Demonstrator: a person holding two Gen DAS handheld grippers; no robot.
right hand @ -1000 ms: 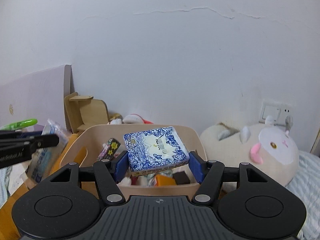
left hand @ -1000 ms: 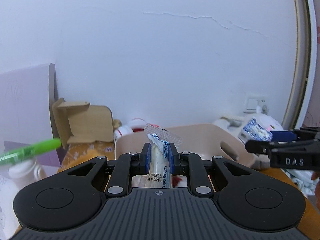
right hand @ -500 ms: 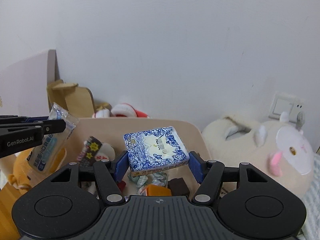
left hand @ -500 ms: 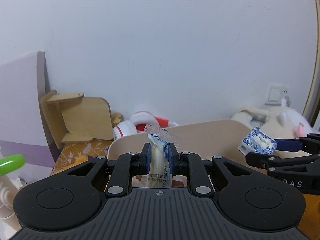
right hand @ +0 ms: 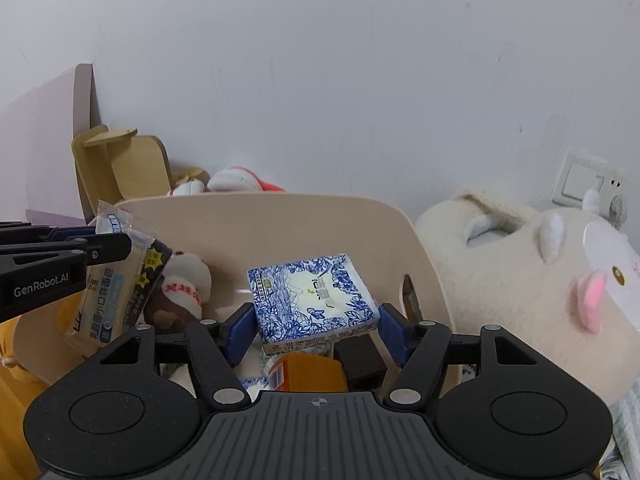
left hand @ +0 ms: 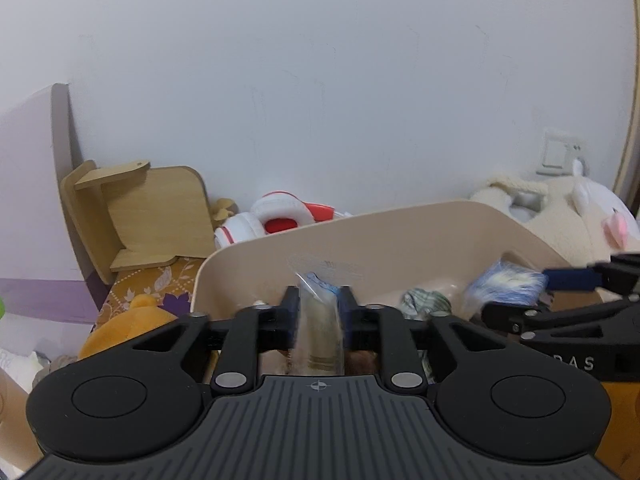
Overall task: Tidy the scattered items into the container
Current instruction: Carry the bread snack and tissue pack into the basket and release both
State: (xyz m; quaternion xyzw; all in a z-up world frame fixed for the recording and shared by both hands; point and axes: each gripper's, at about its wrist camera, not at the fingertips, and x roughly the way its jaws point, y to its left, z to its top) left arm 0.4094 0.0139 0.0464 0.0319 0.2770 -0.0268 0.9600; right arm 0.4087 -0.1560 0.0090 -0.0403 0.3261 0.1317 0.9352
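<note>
Here, my left gripper (left hand: pixel 318 312) has just been opening, and its jaws stand a little apart with the bread packet (left hand: pixel 318 332) upright between them. In the left wrist view the packet is blurred and fills most of the gap; whether the pads still touch it I cannot tell. It hangs over the left part of the bin (left hand: pixel 400 236), below the rim, and the right wrist view shows it beside a small plush (right hand: pixel 182 280) that lies inside.

My right gripper (right hand: pixel 314 330) has just been opening too. Its blue pads (right hand: pixel 240 334) stand clear of the tissue pack (right hand: pixel 314 300) on both sides, so the pack is released. It sits tilted between them, over an orange box (right hand: pixel 308 372) and a dark block (right hand: pixel 360 358) in the bin.

Both grippers point downward into the bin, side by side. A big plush (right hand: pixel 520 280) lies just right of the bin.
</note>
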